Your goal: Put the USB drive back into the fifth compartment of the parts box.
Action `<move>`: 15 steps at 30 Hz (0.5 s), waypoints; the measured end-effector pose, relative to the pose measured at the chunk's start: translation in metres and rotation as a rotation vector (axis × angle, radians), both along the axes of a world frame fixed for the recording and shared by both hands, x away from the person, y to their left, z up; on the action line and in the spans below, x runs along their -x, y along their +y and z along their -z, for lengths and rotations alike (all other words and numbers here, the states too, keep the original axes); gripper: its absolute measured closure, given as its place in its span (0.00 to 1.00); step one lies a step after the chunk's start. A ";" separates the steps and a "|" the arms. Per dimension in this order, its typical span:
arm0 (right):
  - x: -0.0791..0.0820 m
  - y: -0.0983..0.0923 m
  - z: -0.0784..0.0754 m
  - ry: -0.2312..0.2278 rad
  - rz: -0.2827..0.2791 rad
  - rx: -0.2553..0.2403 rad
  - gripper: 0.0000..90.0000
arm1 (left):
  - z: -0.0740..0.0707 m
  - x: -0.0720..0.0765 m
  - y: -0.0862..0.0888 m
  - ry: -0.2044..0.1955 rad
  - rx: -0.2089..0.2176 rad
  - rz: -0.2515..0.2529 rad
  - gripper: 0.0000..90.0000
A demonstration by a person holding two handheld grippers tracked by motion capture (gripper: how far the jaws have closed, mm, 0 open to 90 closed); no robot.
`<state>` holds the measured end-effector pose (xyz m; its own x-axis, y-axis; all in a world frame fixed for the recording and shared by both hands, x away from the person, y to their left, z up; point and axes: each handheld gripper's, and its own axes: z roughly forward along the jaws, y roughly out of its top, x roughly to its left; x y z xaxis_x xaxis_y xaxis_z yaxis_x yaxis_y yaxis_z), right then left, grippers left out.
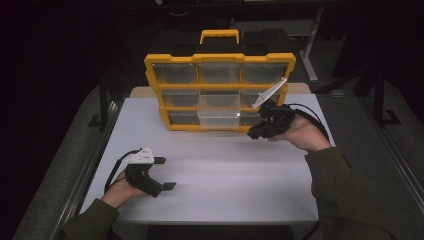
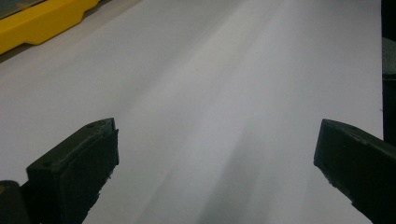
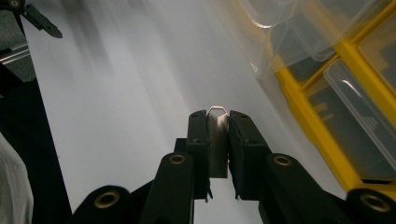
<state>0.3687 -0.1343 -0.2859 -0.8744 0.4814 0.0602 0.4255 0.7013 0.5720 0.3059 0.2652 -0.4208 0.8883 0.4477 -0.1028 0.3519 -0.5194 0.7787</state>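
Observation:
A yellow organizer case (image 1: 220,58) stands upright at the back of the white table (image 1: 230,175), with clear bins in its compartments. One clear bin (image 1: 218,119) sticks out of the lower middle row. My right gripper (image 1: 253,134) hovers just off the case's lower right corner. In the right gripper view this gripper (image 3: 218,117) is shut on a small white flat piece (image 3: 218,140) with a rounded loop at its tip. My left gripper (image 1: 167,173) rests low at the table's front left, open with nothing between its fingers (image 2: 74,163).
The case's yellow frame (image 3: 322,121) and clear bins (image 3: 289,28) lie close to the right of the right jaws. A yellow corner of the case (image 2: 42,21) shows far ahead of the left jaws. Dark floor and metal frames surround the table.

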 end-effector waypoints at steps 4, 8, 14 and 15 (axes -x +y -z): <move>-0.003 -0.001 -0.007 -0.005 0.004 -0.001 0.86 | 0.001 0.000 0.000 0.007 0.004 -0.005 0.00; -0.006 -0.002 -0.017 -0.016 0.004 0.000 0.86 | 0.001 0.000 0.002 0.004 0.000 -0.004 0.00; -0.011 -0.002 -0.032 -0.034 0.009 -0.003 0.86 | 0.001 0.000 0.002 0.007 -0.005 -0.004 0.00; -0.012 -0.002 -0.035 -0.037 0.010 -0.004 0.86 | 0.001 0.000 0.002 0.007 -0.004 -0.005 0.00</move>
